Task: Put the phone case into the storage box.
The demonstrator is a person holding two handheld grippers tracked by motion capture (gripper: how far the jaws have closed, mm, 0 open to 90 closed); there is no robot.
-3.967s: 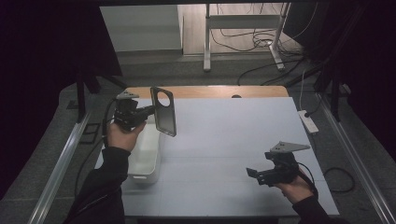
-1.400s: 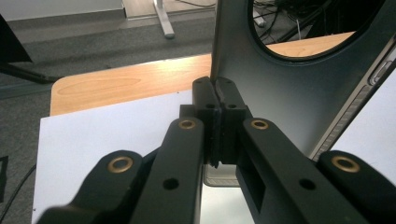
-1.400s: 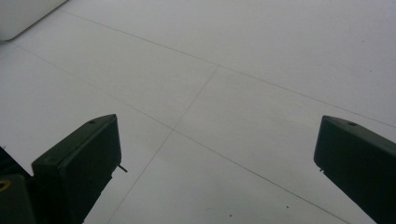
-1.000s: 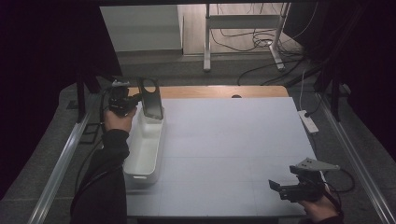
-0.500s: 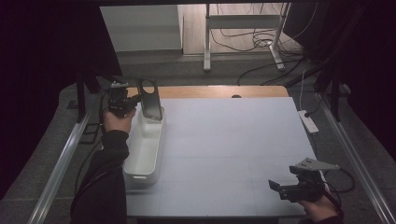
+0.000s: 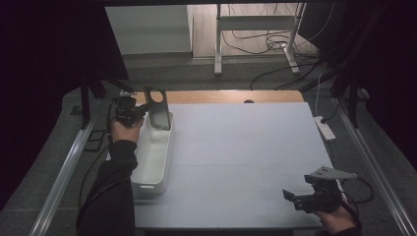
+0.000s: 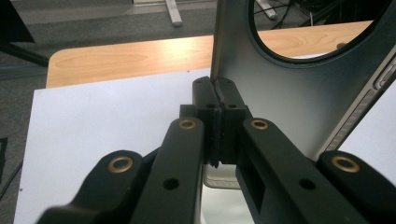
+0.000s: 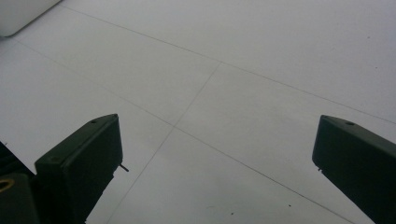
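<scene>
On the white table (image 6: 246, 147), a white bin (image 6: 152, 157) receives a dark plate (image 6: 158, 109).

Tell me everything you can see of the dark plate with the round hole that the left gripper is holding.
The dark plate is a flat, thin, dark grey panel, metallic-looking, with a large round hole near its top and a ribbed strip along one edge. It stands nearly upright, leaning slightly, at the far end of the white bin, its lower edge at or inside the bin; contact there cannot be told. The left gripper pinches its side edge between closed jaws. Nothing else touches it.
</scene>
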